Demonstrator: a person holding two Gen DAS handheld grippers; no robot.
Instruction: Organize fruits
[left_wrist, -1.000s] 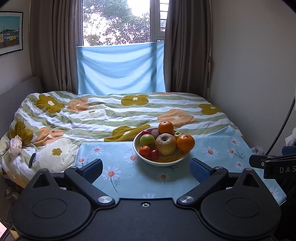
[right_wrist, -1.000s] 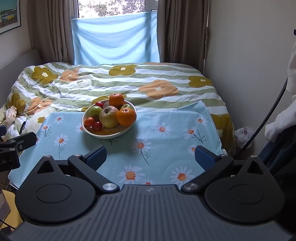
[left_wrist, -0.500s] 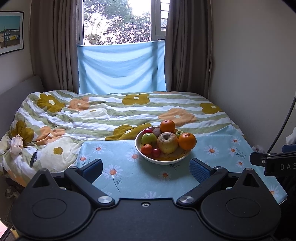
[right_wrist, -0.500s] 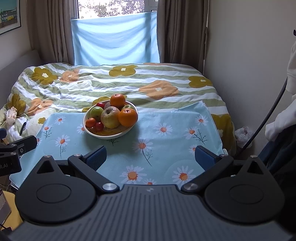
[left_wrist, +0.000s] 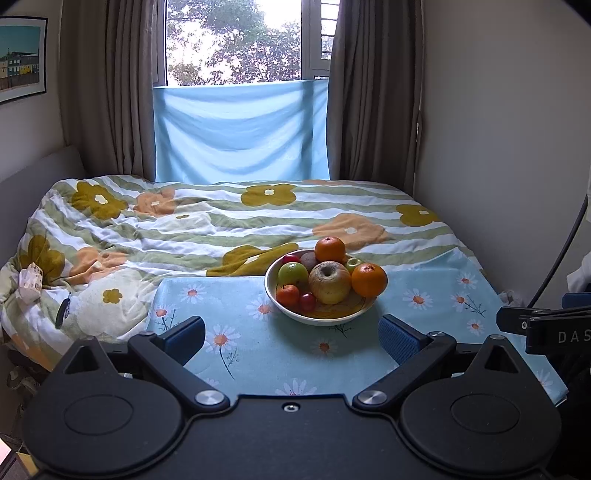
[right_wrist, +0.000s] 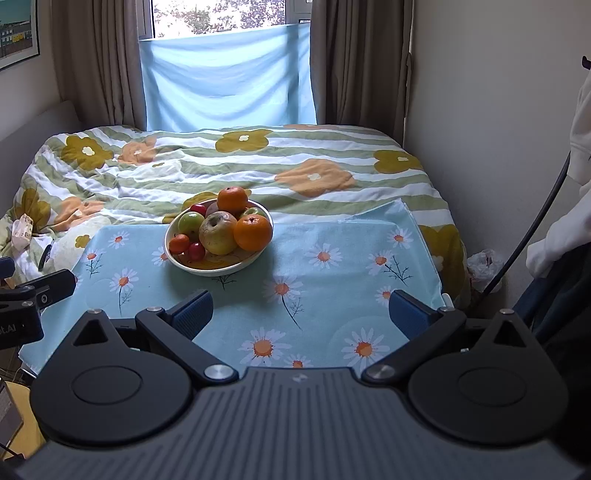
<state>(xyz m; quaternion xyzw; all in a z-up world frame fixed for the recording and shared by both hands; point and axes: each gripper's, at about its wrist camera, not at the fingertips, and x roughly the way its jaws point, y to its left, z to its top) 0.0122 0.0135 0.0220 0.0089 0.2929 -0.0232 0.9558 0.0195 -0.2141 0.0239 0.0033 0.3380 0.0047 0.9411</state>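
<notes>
A white bowl (left_wrist: 295, 315) (right_wrist: 221, 266) of fruit stands on the daisy-print blue cloth (left_wrist: 258, 343) (right_wrist: 325, 280). It holds two oranges (left_wrist: 368, 279) (right_wrist: 253, 232), a large yellowish apple (left_wrist: 329, 281) (right_wrist: 218, 232), a green apple (left_wrist: 292, 273) (right_wrist: 191, 222) and several small red fruits (left_wrist: 288, 294) (right_wrist: 179, 243). My left gripper (left_wrist: 291, 334) is open and empty, just short of the bowl. My right gripper (right_wrist: 301, 312) is open and empty, nearer the cloth's front and to the right of the bowl.
The cloth lies over a flowered quilt (left_wrist: 221, 221) (right_wrist: 258, 162) on a bed. A wall runs along the right (left_wrist: 498, 147). Curtains and a window (left_wrist: 240, 44) are behind. A black cable (right_wrist: 535, 221) and a person's white sleeve (right_wrist: 561, 236) are at the right.
Both grippers have drifted slightly; the bowl sits a little further right in both views and a little further down in the right wrist view. Both stay open and empty.
</notes>
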